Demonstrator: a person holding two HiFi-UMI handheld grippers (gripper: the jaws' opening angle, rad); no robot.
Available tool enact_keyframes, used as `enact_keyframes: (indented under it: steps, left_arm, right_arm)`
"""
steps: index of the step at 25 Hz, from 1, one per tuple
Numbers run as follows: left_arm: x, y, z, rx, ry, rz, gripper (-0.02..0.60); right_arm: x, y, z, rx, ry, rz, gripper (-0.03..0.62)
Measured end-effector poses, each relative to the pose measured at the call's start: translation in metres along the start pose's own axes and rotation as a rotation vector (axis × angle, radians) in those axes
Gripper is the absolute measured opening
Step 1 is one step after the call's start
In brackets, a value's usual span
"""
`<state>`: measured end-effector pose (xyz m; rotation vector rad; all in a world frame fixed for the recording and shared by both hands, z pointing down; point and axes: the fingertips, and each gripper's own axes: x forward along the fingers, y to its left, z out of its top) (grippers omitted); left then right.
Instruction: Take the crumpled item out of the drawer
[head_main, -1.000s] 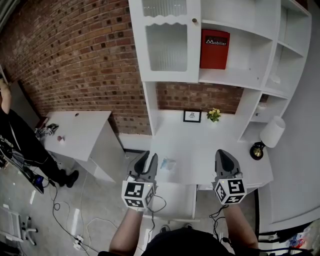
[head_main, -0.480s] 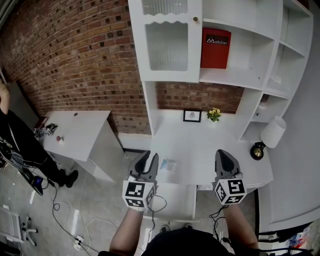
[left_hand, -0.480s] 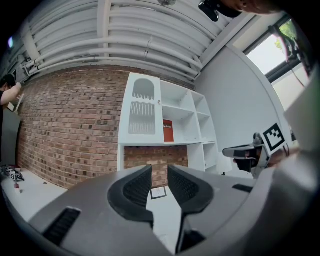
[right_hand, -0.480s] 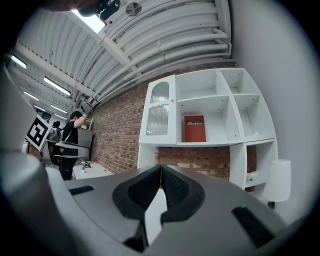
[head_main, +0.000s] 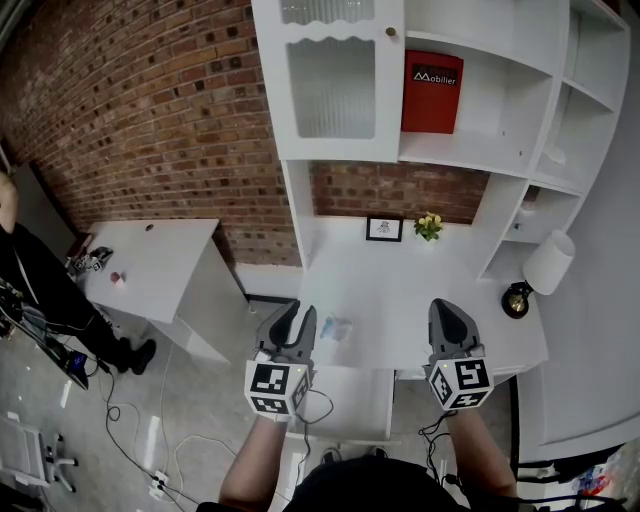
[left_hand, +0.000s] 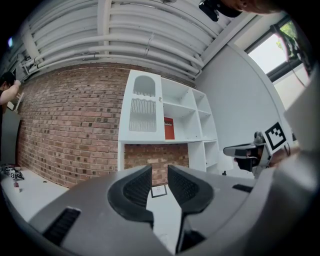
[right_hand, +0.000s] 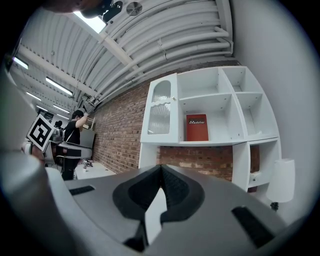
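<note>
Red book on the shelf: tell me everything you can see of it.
The red book is flat and rectangular, with a dark band across its top carrying white lettering. It stands upright, cover facing out, on the white shelf, in the open compartment just right of the ribbed glass door. It seems to rest against the back wall. Nothing else shows in that compartment.

The head camera is looking steeply down from above the person onto the white desk (head_main: 400, 290), with the left gripper (head_main: 296, 318) and right gripper (head_main: 447, 310) sitting low in its frame. Each gripper camera is riding close behind its own jaws and facing roughly level toward the shelf unit (left_hand: 165, 120) and brick wall (left_hand: 65, 130). All three views are sharing the shelf unit and the red book (head_main: 432, 92).
</note>
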<state>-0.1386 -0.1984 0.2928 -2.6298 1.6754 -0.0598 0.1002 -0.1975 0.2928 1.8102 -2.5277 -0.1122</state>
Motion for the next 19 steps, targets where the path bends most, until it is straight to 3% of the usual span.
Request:
enact_keyframes:
  steps: [19]
  left_arm:
    - [0.029, 0.013, -0.013, -0.007, 0.023, -0.047, 0.095]
  right_arm:
    - [0.019, -0.005, -0.008, 0.004, 0.019, -0.042, 0.0]
